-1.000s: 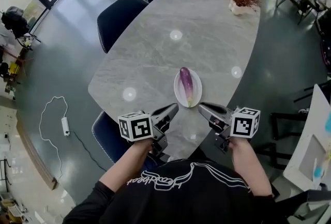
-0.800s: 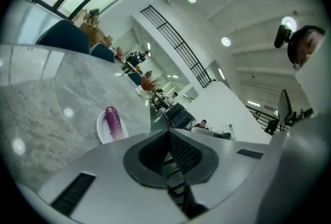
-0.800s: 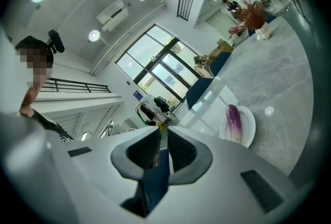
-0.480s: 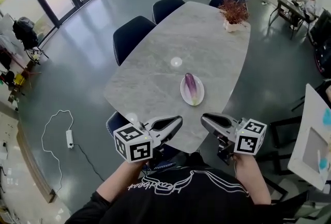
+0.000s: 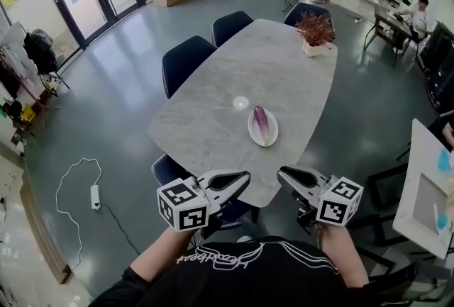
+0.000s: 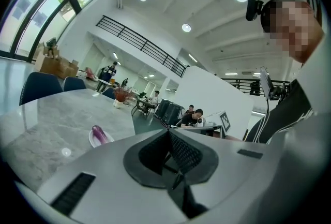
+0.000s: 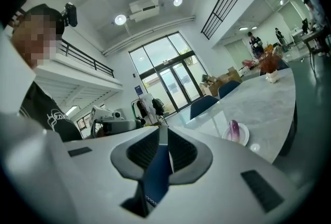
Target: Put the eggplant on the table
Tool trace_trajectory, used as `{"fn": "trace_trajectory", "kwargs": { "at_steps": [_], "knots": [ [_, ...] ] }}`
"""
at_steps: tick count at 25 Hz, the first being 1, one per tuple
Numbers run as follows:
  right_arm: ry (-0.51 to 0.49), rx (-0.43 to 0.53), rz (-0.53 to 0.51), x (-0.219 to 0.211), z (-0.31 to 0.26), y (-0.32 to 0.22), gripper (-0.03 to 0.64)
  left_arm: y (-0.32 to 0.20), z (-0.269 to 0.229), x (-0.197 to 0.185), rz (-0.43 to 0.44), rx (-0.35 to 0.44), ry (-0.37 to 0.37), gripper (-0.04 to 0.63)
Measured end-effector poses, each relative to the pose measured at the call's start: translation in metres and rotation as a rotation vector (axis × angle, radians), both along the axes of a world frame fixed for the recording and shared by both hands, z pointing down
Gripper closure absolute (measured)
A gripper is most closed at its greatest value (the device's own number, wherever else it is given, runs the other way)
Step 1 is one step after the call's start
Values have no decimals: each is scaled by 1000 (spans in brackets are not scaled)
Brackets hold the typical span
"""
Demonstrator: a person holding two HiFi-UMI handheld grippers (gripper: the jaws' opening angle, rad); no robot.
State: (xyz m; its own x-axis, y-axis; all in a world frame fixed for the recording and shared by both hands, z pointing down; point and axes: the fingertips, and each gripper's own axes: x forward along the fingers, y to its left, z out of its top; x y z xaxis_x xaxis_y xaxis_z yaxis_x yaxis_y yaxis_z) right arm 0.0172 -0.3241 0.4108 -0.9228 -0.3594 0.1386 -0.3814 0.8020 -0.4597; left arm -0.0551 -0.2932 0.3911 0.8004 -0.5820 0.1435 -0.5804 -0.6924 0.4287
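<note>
Open-plan hall, head cam: a person in a black top [image 5: 255, 274] holds the left gripper [image 5: 242, 177] and right gripper [image 5: 283, 174] side by side at the near end of a long grey marble-look table [image 5: 213, 114], w/ the marker cubes [image 5: 183, 204] toward the body. Both sets of fingers point ahead over the table's near edge.

Left gripper view: fingers pressed together at the tips, nothing between them. Right gripper view: fingers also closed tip to tip, nothing gripped. A strip of dark blue shows in the slot behind the tips; can't tell what it is.

The slim purple eggplant [image 5: 261, 118] lies lengthwise on a small round white plate [image 5: 252, 134] on the table. It is well ahead of both sets of fingertips, approx on the line running out between them. No finger touches eggplant or plate. In the left gripper view the plate sits left of the fingers; in the right gripper view, to their right.

Far beyond the fingers, at the table's far end: a potted plant w/ reddish-brown foliage [image 5: 314, 30]. Dark blue chairs [image 5: 186, 59] line the table's left side, ahead-left of the left fingers. Another is tucked under the near edge, just below them.
</note>
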Motion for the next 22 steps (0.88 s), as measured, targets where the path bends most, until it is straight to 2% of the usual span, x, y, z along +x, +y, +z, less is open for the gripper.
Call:
{"fn": "trace_trajectory", "kwargs": {
  "at_steps": [7, 12, 18, 22],
  "knots": [
    [51, 40, -41, 9, 9, 34, 561, 27, 9, 19, -15, -7, -34, 586],
    [-23, 10, -50, 25, 5, 70, 561, 60, 17, 35, -14, -30, -28, 586],
    [-11, 19, -77, 54, 0, 125, 561, 109, 12, 65, -31, -43, -24, 586],
    [-44, 20, -84, 75, -8, 160, 561, 143, 11, 87, -33, -48, -17, 586]
  ]
}}
